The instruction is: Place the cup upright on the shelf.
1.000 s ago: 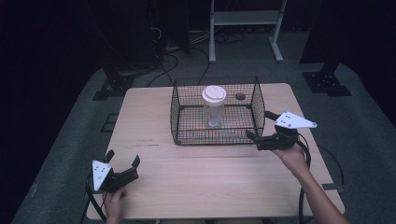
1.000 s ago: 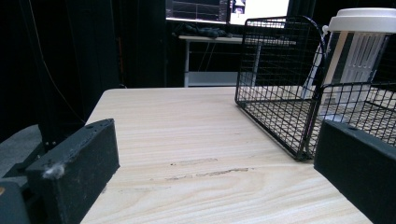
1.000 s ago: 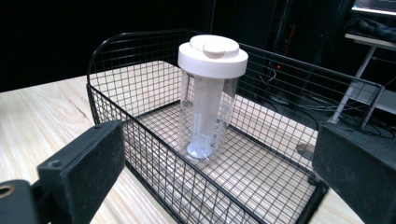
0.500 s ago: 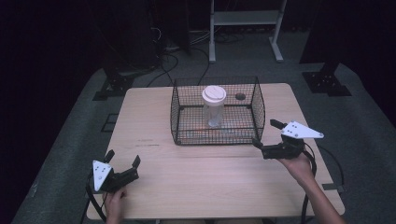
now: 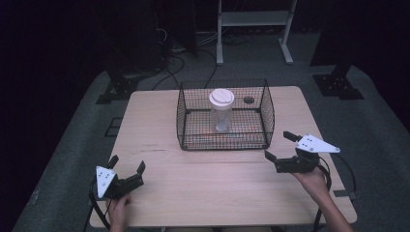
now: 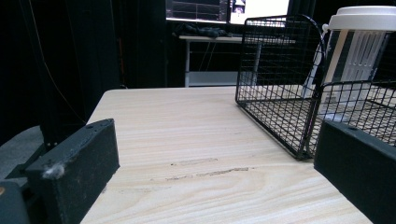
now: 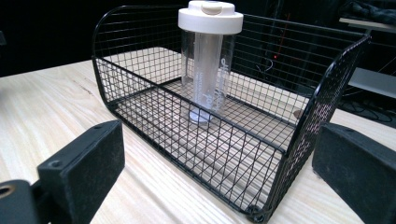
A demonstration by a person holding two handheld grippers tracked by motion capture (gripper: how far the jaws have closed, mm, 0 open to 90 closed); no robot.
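A black wire basket [image 5: 225, 116] stands a little above the centre of the high view on the pale wooden worktop [image 5: 159, 193]. Inside it, a clear bottle [image 5: 222, 111] with a cream lid stands upright on the mesh floor, near the middle. The right hand-held gripper [image 5: 285, 147] sits at the right of the frame, just beside the basket's near right corner, its jaws spread wide and holding nothing; in the right gripper view that corner lies between them. The left hand-held gripper [image 5: 126, 166] rests at the lower left of the high view, well apart from the basket, jaws wide open and empty too.
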